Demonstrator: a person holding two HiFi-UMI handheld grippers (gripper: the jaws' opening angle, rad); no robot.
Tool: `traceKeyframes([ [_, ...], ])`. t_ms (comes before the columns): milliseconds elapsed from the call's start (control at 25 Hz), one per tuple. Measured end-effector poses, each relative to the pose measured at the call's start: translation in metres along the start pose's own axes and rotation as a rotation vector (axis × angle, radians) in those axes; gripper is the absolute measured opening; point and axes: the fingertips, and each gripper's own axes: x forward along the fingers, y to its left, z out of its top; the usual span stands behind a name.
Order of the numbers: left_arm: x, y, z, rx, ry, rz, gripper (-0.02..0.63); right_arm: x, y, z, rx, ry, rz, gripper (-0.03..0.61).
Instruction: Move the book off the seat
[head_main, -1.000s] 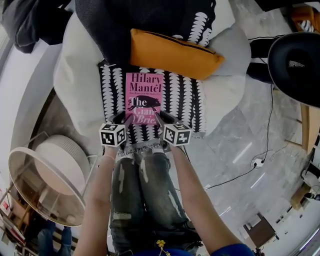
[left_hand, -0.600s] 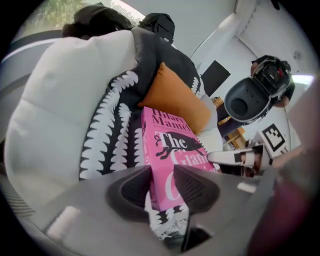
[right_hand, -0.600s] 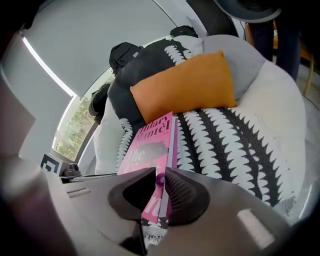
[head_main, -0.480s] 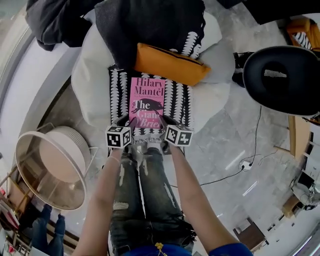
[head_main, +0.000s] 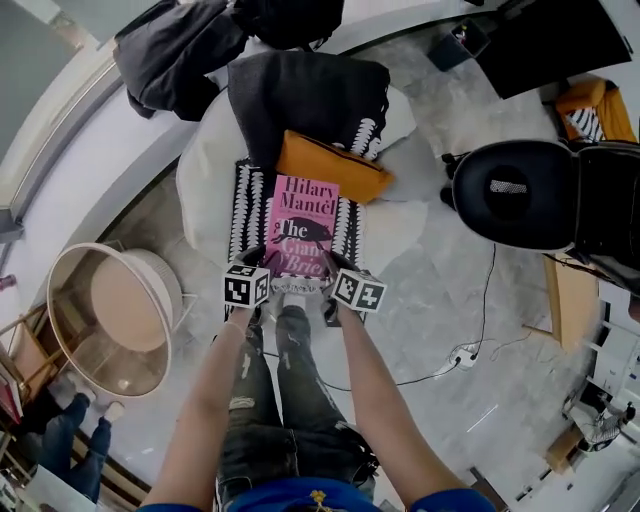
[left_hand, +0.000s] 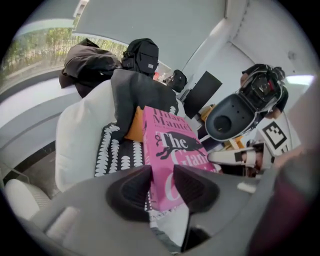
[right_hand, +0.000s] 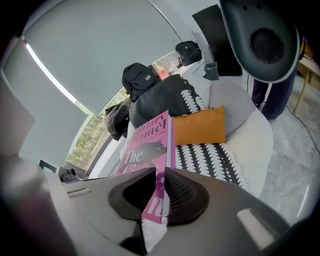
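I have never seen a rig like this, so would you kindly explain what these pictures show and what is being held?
No robot here: a person holds a two-jaw tool in each hand. The head view comes from a camera on the person's head, looking steeply down; the other two come from cameras riding on each tool, looking along its jaws. Below is a white cushioned seat with a black-and-white patterned throw and an orange cushion on it. The left tool and the right tool each clamp a near corner of the pink paperback book, which seems lifted clear of the throw. The right tool's jaws have just been closing on it.
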Motion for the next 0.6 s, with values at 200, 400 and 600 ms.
traceKeyframes([
  [200, -0.040, -0.033, 0.018, -0.009, -0.043, 0.025, 0.132, -0.046, 0.021, 0.020, -0.009, -0.021, 0.013, 0.051],
  [400, -0.078, -0.054, 0.028, -0.006, -0.069, 0.047, 0.132, -0.080, 0.043, 0.028, -0.037, -0.024, 0.033, 0.051],
  [600, -0.116, -0.067, 0.030, -0.020, -0.115, 0.082, 0.132, -0.107, 0.067, 0.027, -0.052, -0.035, 0.065, 0.052],
])
